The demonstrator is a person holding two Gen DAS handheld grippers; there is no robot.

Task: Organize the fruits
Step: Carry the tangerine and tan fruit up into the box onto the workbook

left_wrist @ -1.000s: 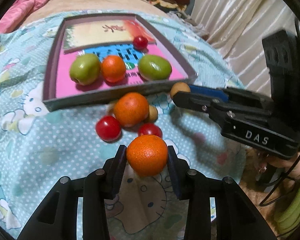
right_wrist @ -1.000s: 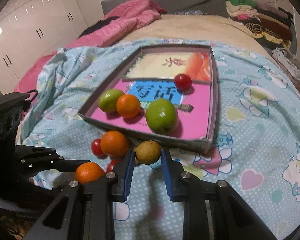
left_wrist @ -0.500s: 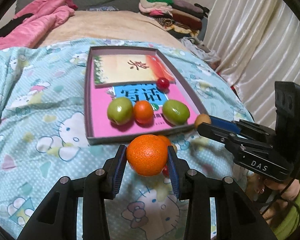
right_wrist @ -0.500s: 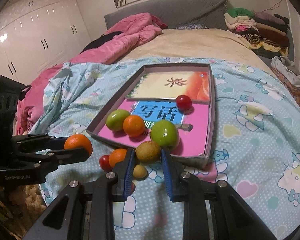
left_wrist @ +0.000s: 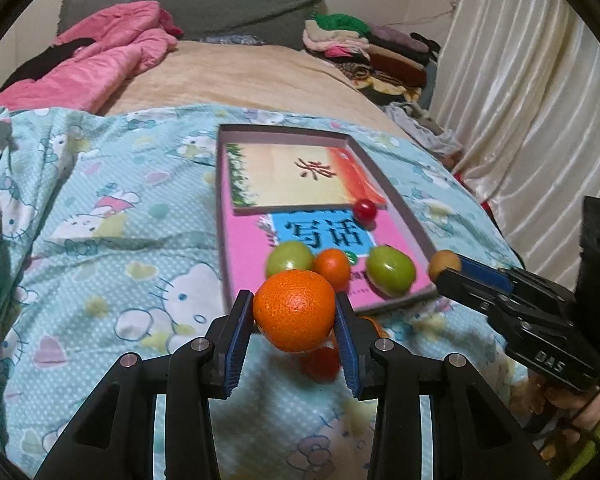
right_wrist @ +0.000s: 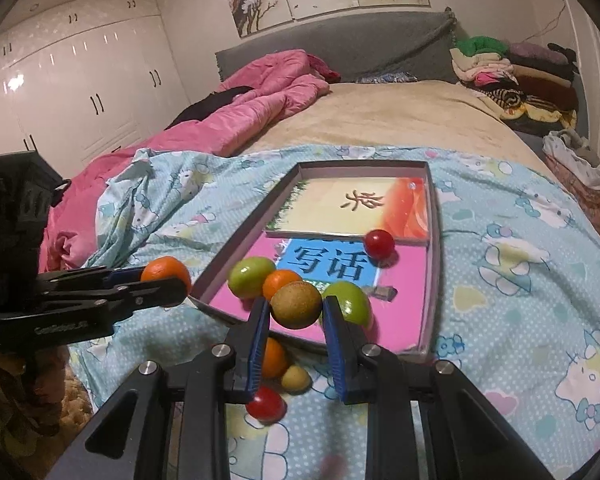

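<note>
- Bed (right_wrist: 380, 120) w/ tan cover, pink duvet (right_wrist: 260, 92) bunched on one side, clothes pile (left_wrist: 364, 44) by the headboard. Blue cartoon-cat sheet (left_wrist: 100, 220) spread over the near end.
- Shallow box tray (left_wrist: 223, 220) sits on that sheet w/ two books lining it. Inside: 2 green fruits (left_wrist: 391, 270), a small orange (left_wrist: 332, 267) btwn them, and a cherry tomato (left_wrist: 365, 209) further back.
- Left tongs (left_wrist: 295, 316) closed on a big orange (left_wrist: 294, 310), held above the sheet just short of the tray's near wall, so that wall is btwn it and the fruit inside.
- Right tongs (right_wrist: 296, 312) clamped on a brownish round fruit (right_wrist: 296, 305), also up in the air at the tray's near edge.
- Right wrist view only: loose stuff below on the sheet – another orange (right_wrist: 274, 358), a small yellowish fruit (right_wrist: 296, 378), a red tomato (right_wrist: 266, 403). Left view mostly hides these behind the held orange.
- Left view only: white curtain (left_wrist: 540, 120) beside the bed.
</note>
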